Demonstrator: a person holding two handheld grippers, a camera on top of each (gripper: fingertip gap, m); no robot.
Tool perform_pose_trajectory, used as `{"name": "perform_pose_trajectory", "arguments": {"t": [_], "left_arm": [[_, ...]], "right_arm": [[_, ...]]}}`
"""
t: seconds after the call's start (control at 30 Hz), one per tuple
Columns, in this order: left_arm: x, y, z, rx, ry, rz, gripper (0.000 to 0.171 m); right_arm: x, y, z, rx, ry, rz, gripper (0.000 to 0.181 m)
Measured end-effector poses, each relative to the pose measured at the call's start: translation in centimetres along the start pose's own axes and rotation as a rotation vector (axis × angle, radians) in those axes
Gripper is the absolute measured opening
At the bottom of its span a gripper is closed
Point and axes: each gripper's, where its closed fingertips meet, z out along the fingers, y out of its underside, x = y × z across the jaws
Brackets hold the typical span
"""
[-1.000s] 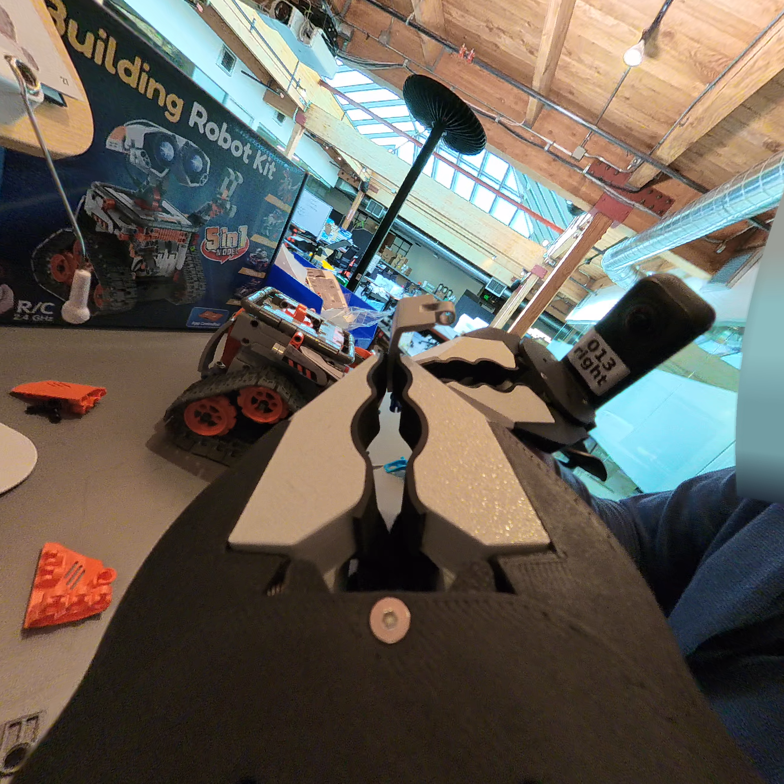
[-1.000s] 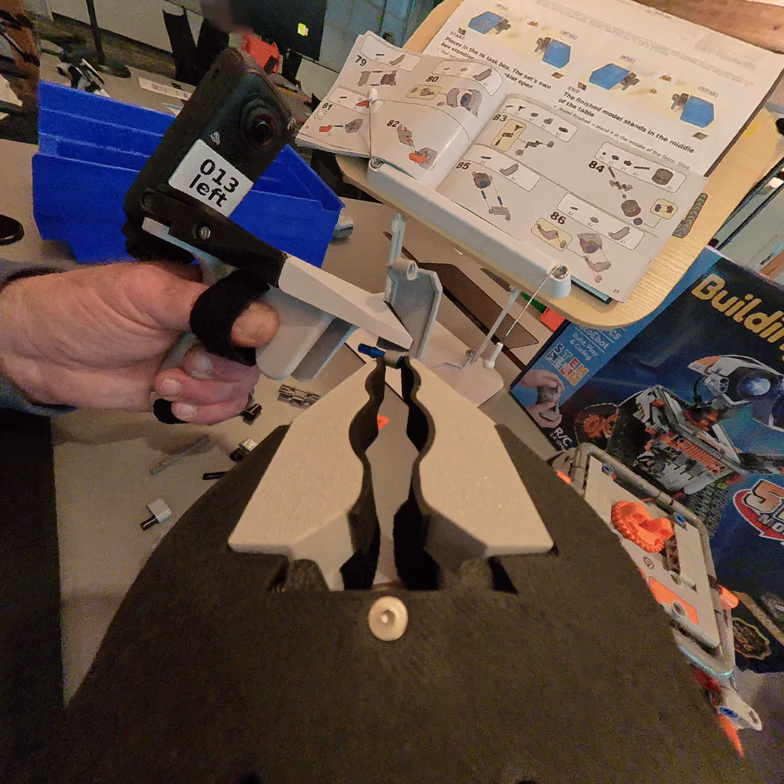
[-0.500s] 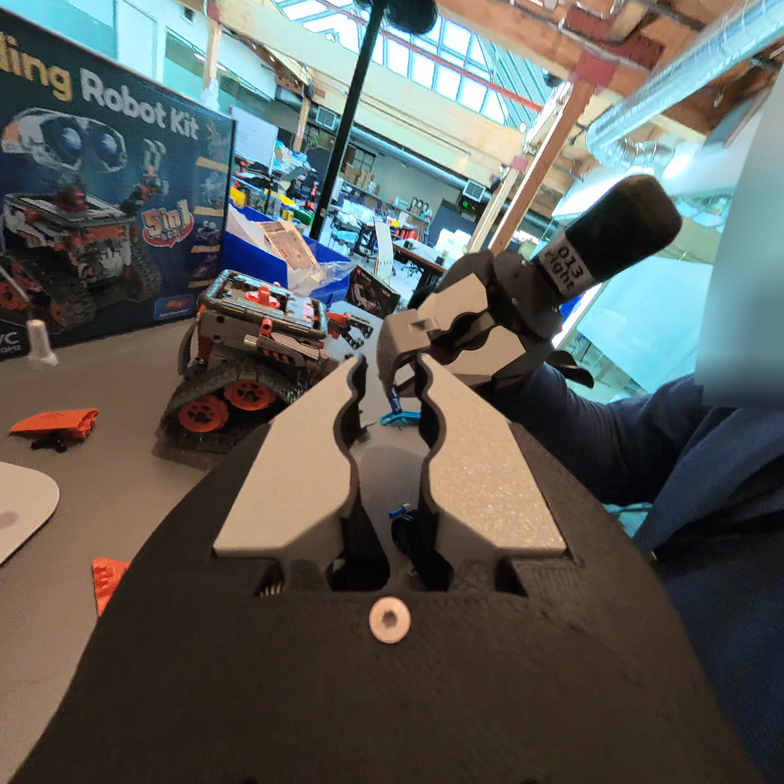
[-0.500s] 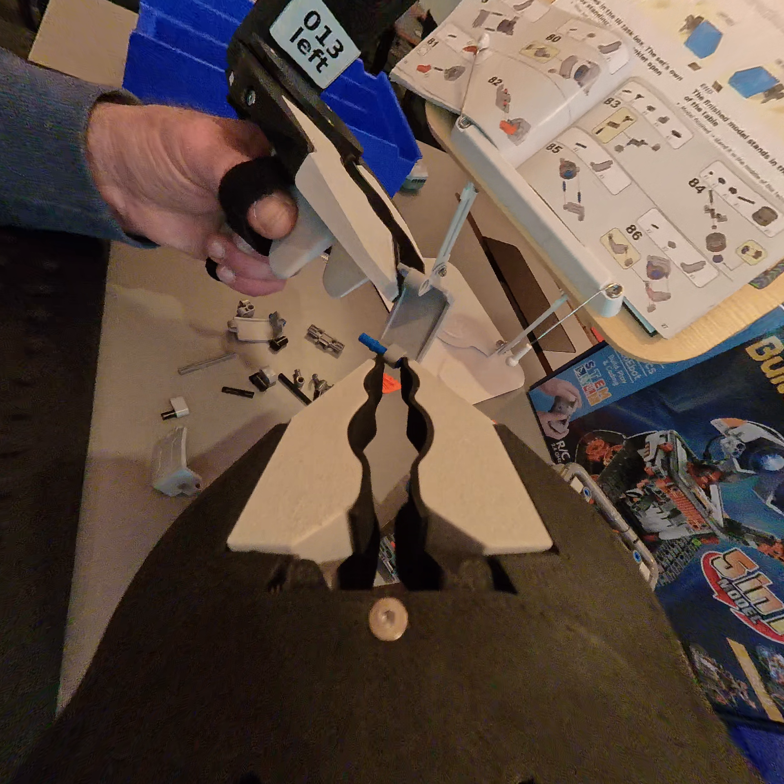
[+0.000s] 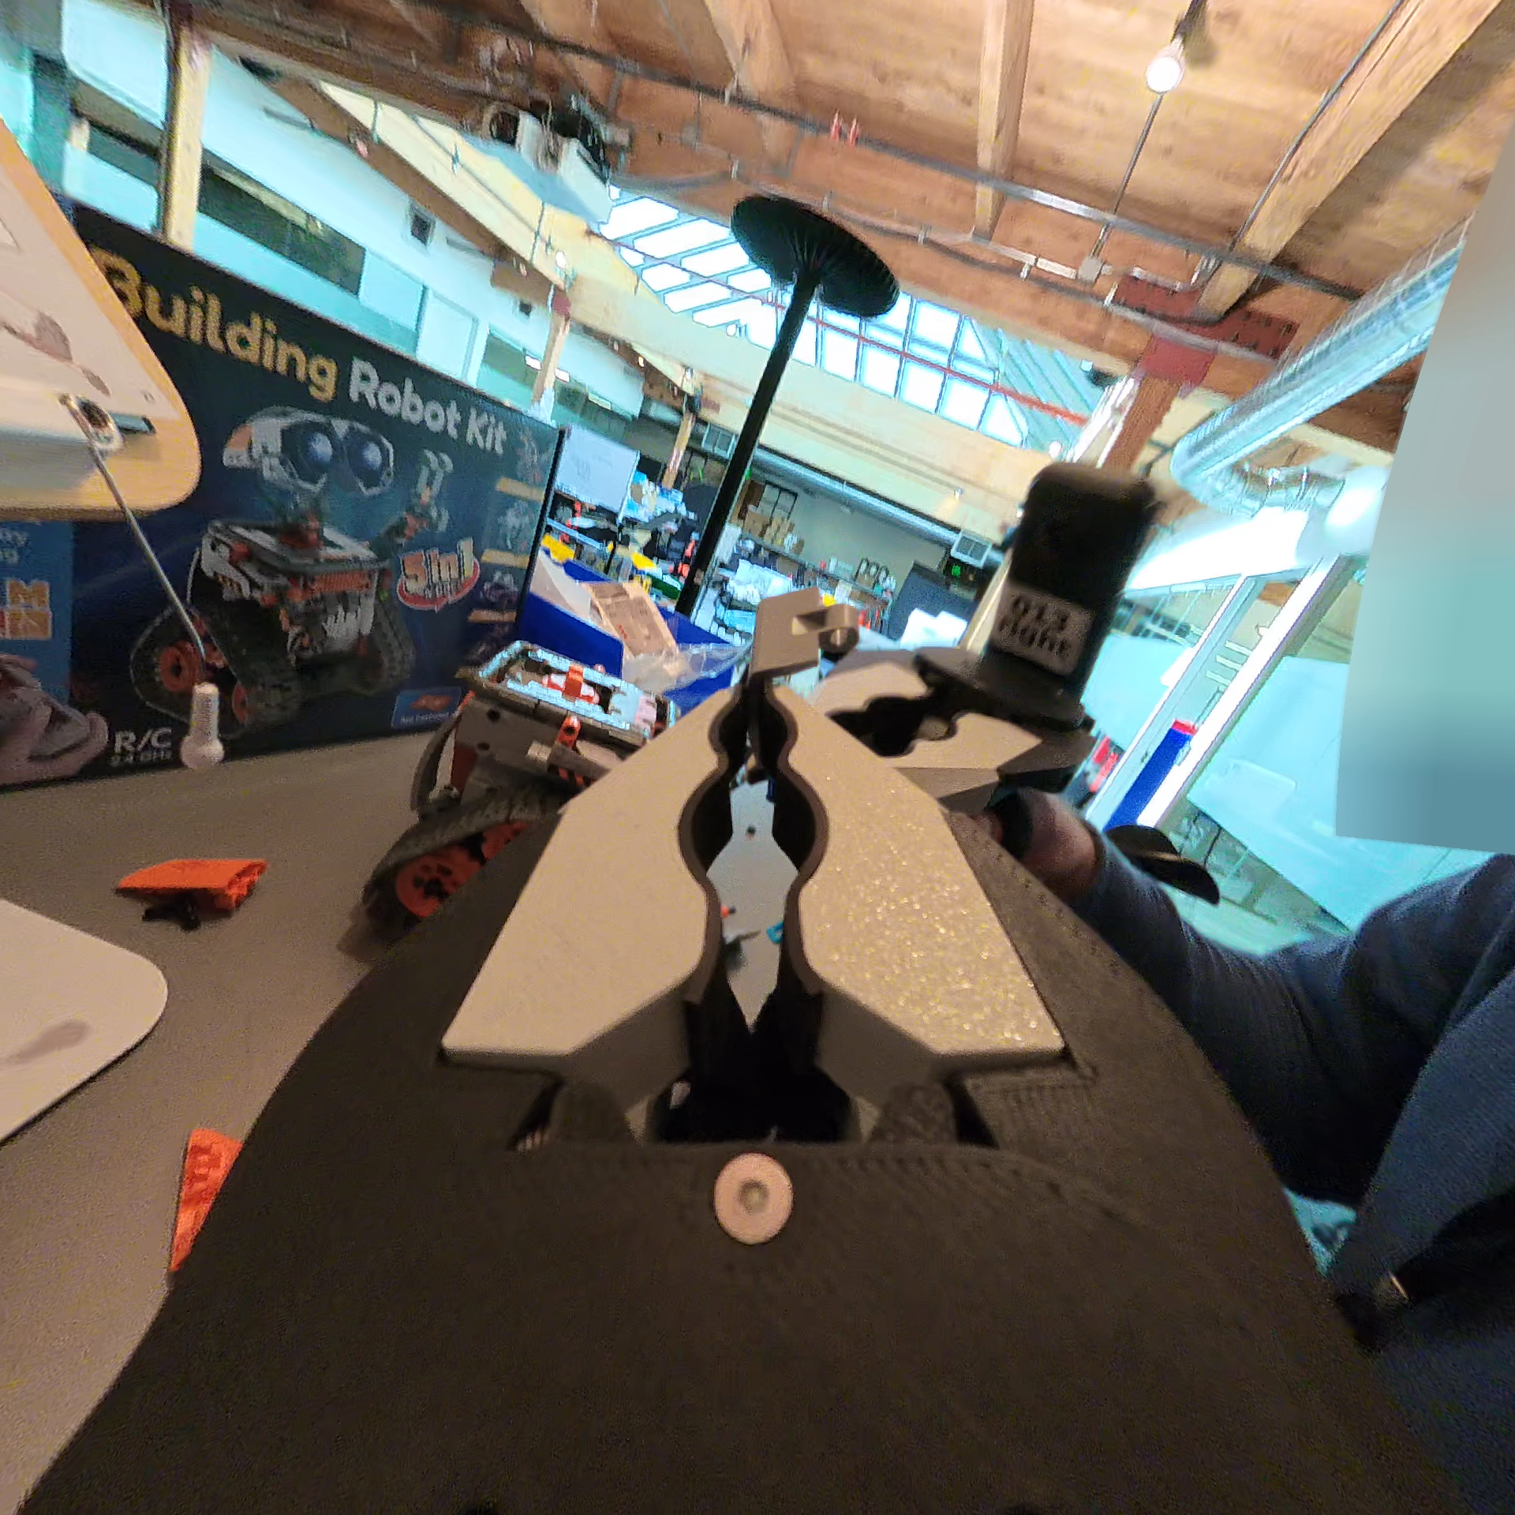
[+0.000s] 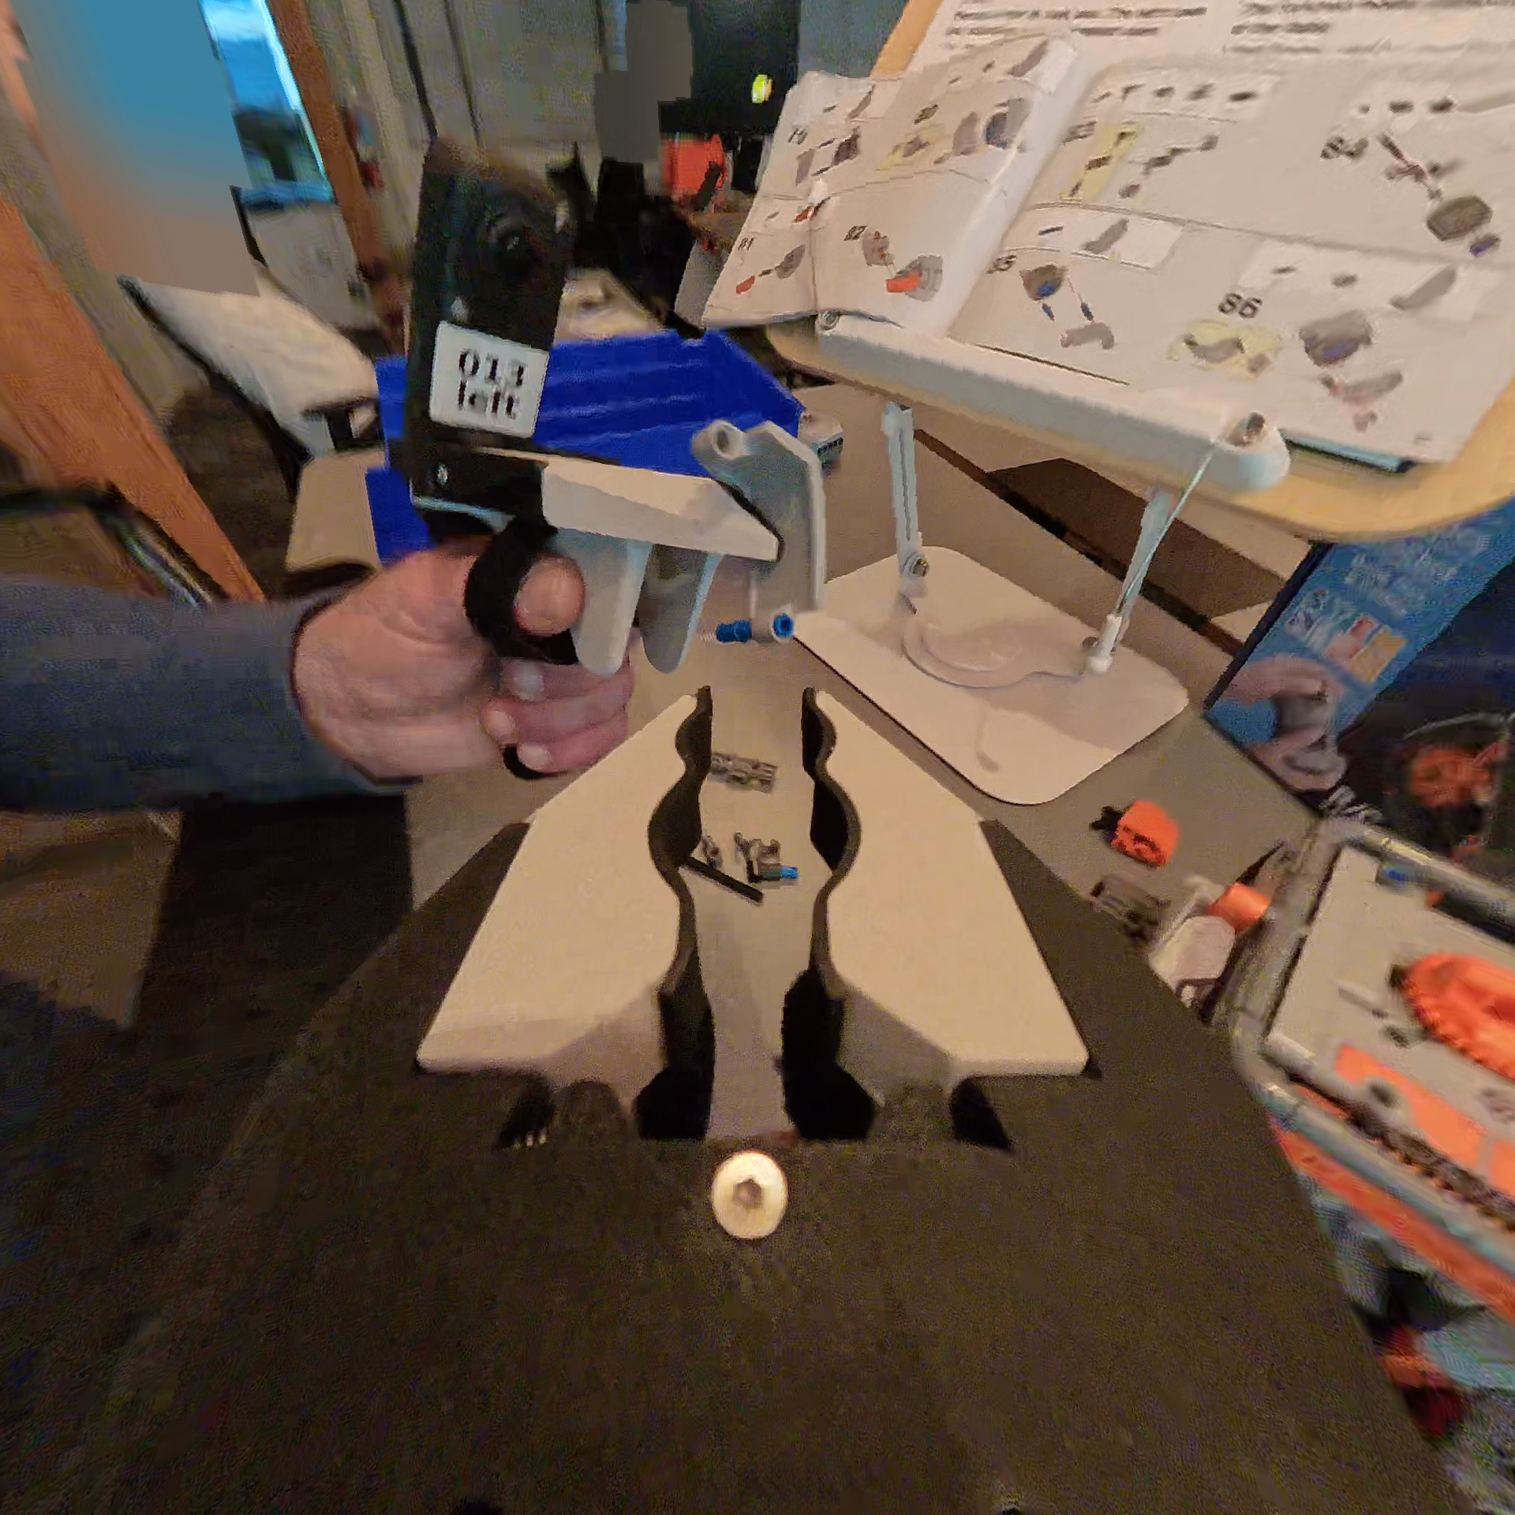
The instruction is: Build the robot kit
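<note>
My left gripper point(image 5: 758, 703) is shut on a grey panel piece point(image 5: 799, 638) that stands up out of its fingertips. In the right wrist view the same panel point(image 6: 775, 508) hangs from the left gripper point(image 6: 771, 537), with a blue pin point(image 6: 734, 631) in a small grey connector at its lower end. My right gripper point(image 6: 756, 705) is open and holds nothing; it sits just below that pin, not touching it. In the left wrist view the right gripper point(image 5: 869, 721) shows open just behind the panel. A hand point(image 6: 426, 664) holds the left gripper.
A tracked robot model point(image 5: 525, 738) stands on the grey table point(image 5: 246, 820), also at the right point(image 6: 1394, 1025). A kit box point(image 5: 328, 533), a booklet on a white stand point(image 6: 1025, 697), a blue bin point(image 6: 639, 393), orange pieces point(image 5: 193, 873) and small loose parts point(image 6: 742, 861) surround it. Both grippers' tips are close together, under 4 cm apart.
My right gripper was shut on the pin end of the panel; it has opened and drawn back. My left gripper opened briefly and has shut on the panel once more.
</note>
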Motion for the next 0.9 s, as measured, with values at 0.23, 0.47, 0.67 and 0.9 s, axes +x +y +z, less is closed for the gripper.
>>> {"name": "perform_pose_trajectory", "arguments": {"t": [0.23,0.47,0.67,0.9], "left_arm": [[1.0,-1.0,0.3,0.085,0.03,-0.007,0.0],[1.6,-2.2,-0.1,0.165,0.022,-0.013,0.0],[1.7,-2.9,-0.3,0.205,0.015,-0.051,0.0],[0.5,-3.7,-1.0,0.242,-0.007,-0.059,0.0]], "right_arm": [[-0.8,-2.6,0.4,0.31,-0.158,0.406,0.01],[-1.1,-3.8,0.6,0.399,-0.169,0.448,0.001],[-2.1,-3.8,1.9,0.273,-0.075,0.221,0.0],[-1.6,-3.4,1.9,0.277,-0.059,0.234,0.0]]}}
